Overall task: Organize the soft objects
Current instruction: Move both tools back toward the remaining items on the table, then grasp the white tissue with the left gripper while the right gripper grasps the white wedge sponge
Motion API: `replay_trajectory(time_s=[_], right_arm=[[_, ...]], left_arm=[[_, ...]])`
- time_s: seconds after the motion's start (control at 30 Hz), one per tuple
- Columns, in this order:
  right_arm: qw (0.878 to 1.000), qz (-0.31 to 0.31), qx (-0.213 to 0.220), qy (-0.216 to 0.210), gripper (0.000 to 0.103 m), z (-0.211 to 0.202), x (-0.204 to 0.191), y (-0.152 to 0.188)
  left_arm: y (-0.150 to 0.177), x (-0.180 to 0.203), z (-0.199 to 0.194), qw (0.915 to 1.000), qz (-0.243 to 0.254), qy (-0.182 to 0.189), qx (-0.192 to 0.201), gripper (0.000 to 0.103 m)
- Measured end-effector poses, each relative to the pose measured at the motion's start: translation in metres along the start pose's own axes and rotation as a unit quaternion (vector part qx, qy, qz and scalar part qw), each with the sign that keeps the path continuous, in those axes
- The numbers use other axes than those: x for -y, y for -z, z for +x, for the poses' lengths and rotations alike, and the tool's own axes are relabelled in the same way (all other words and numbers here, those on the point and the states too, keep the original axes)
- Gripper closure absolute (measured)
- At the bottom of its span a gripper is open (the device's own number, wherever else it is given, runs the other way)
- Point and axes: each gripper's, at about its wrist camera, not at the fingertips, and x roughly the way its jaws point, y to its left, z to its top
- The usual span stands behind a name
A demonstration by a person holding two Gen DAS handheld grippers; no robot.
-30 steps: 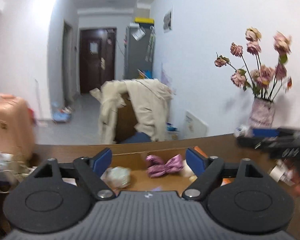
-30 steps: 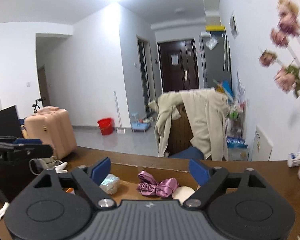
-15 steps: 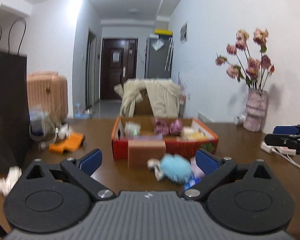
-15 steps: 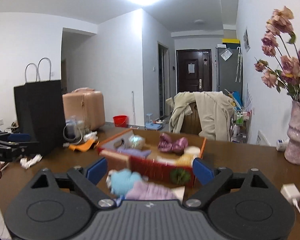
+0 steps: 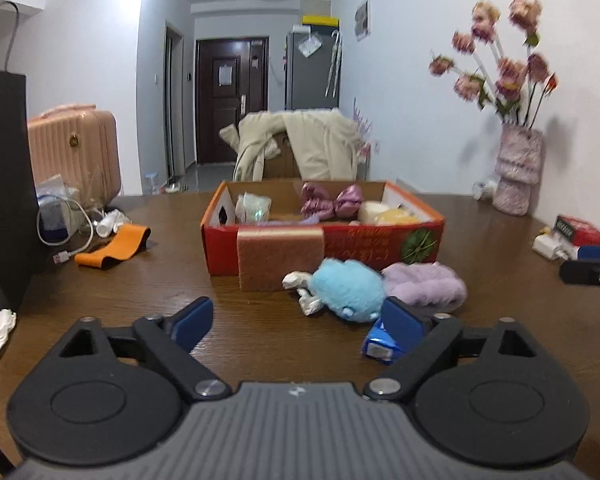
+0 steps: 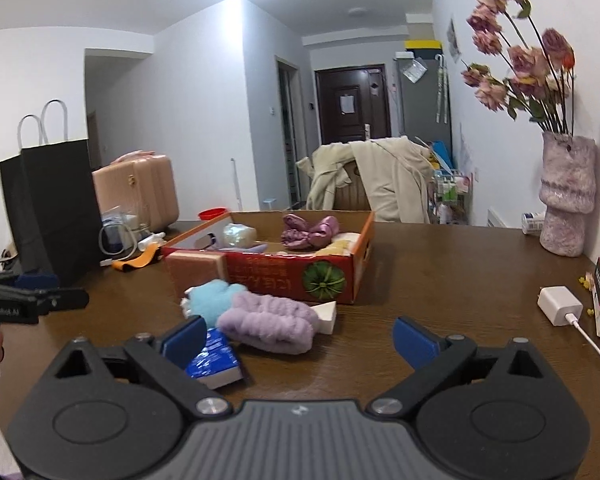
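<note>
My left gripper (image 5: 298, 322) hangs above the table (image 5: 140, 280) with fingers spread, holding nothing. At my 12 o'clock the red box (image 5: 340, 242) holds a pink bow (image 5: 332, 202); a sponge (image 5: 280, 258) leans on its front. At 1 o'clock lie the blue plush (image 5: 350, 288) and lilac scrunchie (image 5: 424, 286). My right gripper (image 6: 298, 338), fingers likewise spread and holding nothing, sees the scrunchie at 11 o'clock.
</note>
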Motion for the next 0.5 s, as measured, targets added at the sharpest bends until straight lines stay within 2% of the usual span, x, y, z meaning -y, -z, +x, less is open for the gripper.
replay_trajectory(time_s=[0.1,0.17,0.2,0.3,0.4,0.5], right_arm=[[1.0,0.002,-0.009,0.0,0.011,0.024,0.006,-0.008],[1.0,-0.001,-0.005,0.013,0.02,0.042,0.009,-0.014],[1.0,-0.003,-0.01,0.022,0.021,0.053,0.012,-0.017],[0.998,0.011,-0.036,0.044,0.03,0.091,0.025,-0.025],[0.996,0.038,-0.064,0.039,0.042,0.128,0.037,-0.027],[0.994,0.063,-0.087,0.03,0.053,0.161,0.043,-0.024]], left_arm=[[0.0,-0.005,0.035,0.9995,-0.001,-0.014,-0.028,0.026],[-0.002,-0.008,0.059,0.9988,0.004,-0.021,-0.044,0.033],[-0.002,-0.009,0.069,0.9987,0.008,-0.018,-0.048,0.035],[-0.005,-0.012,0.101,0.9976,0.023,-0.001,-0.065,0.04],[-0.007,-0.013,0.128,0.996,0.035,0.02,-0.08,0.046],[-0.008,-0.016,0.147,0.9931,0.032,0.064,-0.093,0.048]])
